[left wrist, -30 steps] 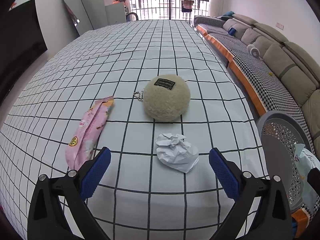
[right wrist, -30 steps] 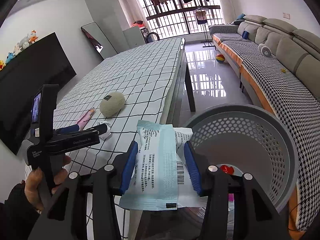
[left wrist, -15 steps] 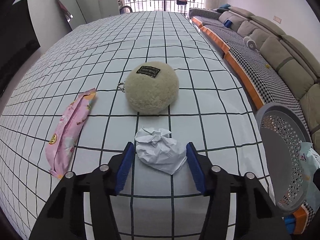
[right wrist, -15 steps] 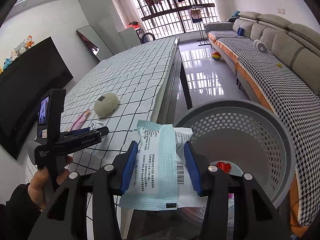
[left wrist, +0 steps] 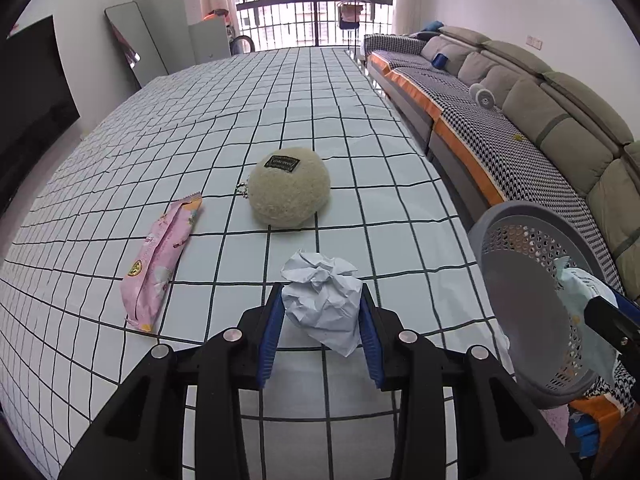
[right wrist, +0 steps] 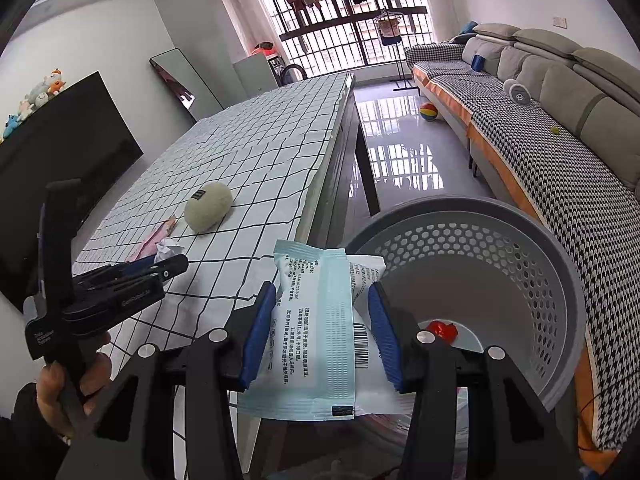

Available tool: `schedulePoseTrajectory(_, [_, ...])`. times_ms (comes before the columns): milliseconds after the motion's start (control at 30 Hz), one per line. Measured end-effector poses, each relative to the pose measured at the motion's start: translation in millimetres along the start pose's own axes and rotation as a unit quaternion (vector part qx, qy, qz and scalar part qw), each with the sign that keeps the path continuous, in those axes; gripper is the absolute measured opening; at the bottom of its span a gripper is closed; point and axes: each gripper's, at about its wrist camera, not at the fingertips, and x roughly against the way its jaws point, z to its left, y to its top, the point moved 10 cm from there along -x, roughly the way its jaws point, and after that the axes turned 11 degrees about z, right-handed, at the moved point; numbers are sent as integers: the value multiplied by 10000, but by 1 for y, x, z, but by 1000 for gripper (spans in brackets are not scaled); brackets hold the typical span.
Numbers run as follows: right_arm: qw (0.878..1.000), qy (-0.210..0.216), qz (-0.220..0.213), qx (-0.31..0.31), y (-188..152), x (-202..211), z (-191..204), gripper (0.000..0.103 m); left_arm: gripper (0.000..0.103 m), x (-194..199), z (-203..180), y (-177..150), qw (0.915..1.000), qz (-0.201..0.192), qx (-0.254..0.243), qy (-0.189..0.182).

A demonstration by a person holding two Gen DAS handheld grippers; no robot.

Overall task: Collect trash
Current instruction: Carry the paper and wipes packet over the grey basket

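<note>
Left gripper [left wrist: 322, 312] closing on paper ball [left wrist: 322, 300] | right gripper [right wrist: 320, 332] grips packet [right wrist: 316, 332] | pouch [left wrist: 290, 191], wrapper [left wrist: 162, 262] beyond

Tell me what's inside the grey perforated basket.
One small red object lies on the floor of the grey perforated plastic basket. The pale blue wrapper in the right gripper hides the basket's near side.

The label print on the plush ball [left wrist: 289, 191] is too small to read. The basket [right wrist: 568, 280] is cut off below by the right gripper's arms; a small red item [right wrist: 441, 330] inside stays unidentifiable.
</note>
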Motion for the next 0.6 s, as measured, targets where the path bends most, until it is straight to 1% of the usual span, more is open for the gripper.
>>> schedulePoseTrajectory(133, [10000,-83,8,-53,-3,4,-9,46,36,17,-21,-3,9996,-164,-197,-126])
schedulePoseTrajectory(300, [9996,-244,-45,-167,-8,14,-28,46,36,31,-59,-5,9979,-254,-464,-366])
schedulePoseTrajectory(433, [9985,-433,-117,-317,-13,27,-52,46,36,38,-89,-5,9958,-278,-653,-576])
schedulePoseTrajectory(600, [9965,-632,-80,-547,-21,33,-85,46,36,39,-127,-10,9921,-270,-907,-819])
